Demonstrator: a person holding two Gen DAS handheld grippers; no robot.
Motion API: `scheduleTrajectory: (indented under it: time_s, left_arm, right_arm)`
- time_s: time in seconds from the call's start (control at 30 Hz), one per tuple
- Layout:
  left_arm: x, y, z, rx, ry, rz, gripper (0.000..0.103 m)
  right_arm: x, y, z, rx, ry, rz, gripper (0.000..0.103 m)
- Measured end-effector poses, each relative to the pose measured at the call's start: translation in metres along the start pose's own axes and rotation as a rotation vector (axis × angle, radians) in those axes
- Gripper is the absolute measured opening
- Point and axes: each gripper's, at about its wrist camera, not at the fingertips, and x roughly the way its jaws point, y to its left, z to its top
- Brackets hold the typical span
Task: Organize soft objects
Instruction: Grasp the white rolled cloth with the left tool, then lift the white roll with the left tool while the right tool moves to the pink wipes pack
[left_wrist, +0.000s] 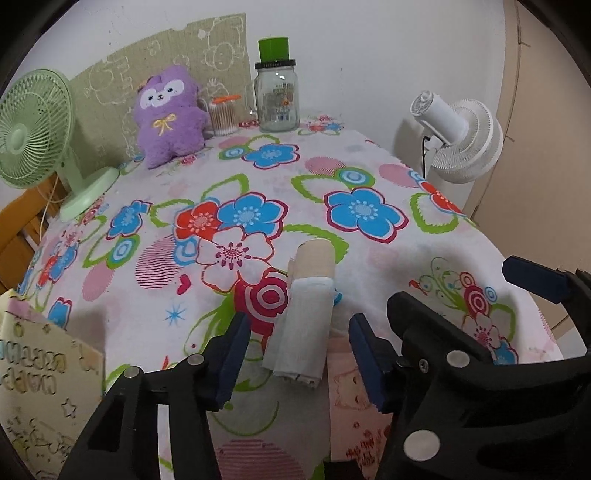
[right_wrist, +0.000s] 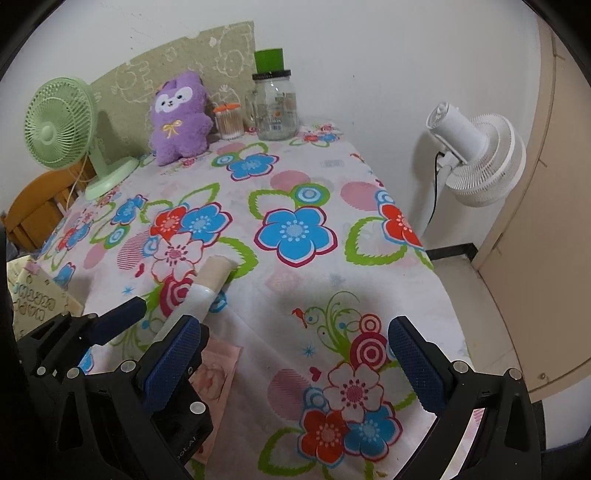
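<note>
In the left wrist view, our left gripper (left_wrist: 299, 354) straddles the rolled cloth (left_wrist: 304, 325), whose long axis runs toward twelve o'clock. The pads sit at nine and three, not touching it yet, jaws released.

In the right wrist view, our right gripper (right_wrist: 295, 365) hangs unclenched and empty; the roll lies at ten o'clock, nearer the left hand, both tilted downward.

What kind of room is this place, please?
Probably a room in a home: a table under a floral tablecloth, a purple plush toy against the wall, and a green desk fan beside it.
</note>
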Motion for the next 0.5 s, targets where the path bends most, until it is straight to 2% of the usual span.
scheduleTrajectory:
  time_s: [0.1,0.2,0.3,0.4,0.5]
  left_arm:
    - [0.007,0.001,0.001,-0.002,0.010,0.006,0.057]
    - [0.012,0.001,0.001,-0.005,0.019,0.004,0.051]
    - [0.013,0.002,0.001,-0.008,0.023,-0.021,0.041]
    - [0.012,0.001,0.001,-0.001,0.020,-0.030,0.025]
    - [0.009,0.001,0.001,0.011,0.014,-0.013,0.020]
  right_arm:
    - [0.009,-0.002,0.001,0.009,0.016,0.002,0.103]
    - [0.016,-0.004,0.001,0.016,0.029,0.003,0.103]
    - [0.021,-0.004,0.001,0.021,0.038,0.009,0.103]
    - [0.023,-0.004,0.001,0.030,0.039,0.022,0.103]
    - [0.024,-0.002,0.001,0.028,0.042,0.018,0.103]
